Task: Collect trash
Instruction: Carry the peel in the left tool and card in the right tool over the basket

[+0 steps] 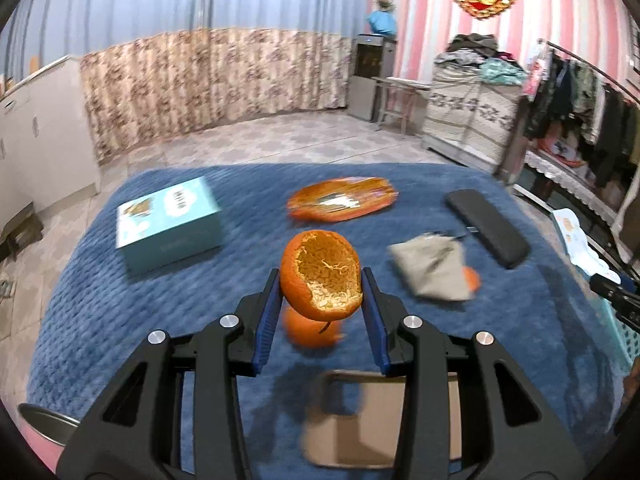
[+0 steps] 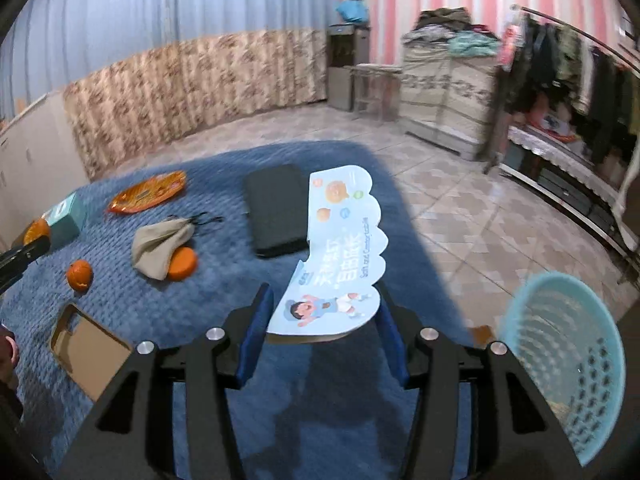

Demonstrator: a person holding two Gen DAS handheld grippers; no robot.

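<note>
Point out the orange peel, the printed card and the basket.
orange peel (image 1: pixel 322 276): left wrist view, on its pale inner side.
printed card (image 2: pixel 340 256): right wrist view, on the middle of its printed face.
basket (image 2: pixel 568 356): right wrist view, on its inner perforated wall.

Left tool (image 1: pixel 322 280) raised, blue pads clamped on an orange peel (image 1: pixel 322 278), right tool (image 2: pixel 324 312) raised, gripping a printed card (image 2: pixel 340 256)

An emptied orange peel cup (image 1: pixel 322 280), pith facing out, sits clamped upright above the blue bed (image 1: pixel 120 300). A scalloped light-blue cartoon card (image 2: pixel 338 256) is gripped near the bed's right edge, beside a perforated turquoise basket (image 2: pixel 568 364).
</note>
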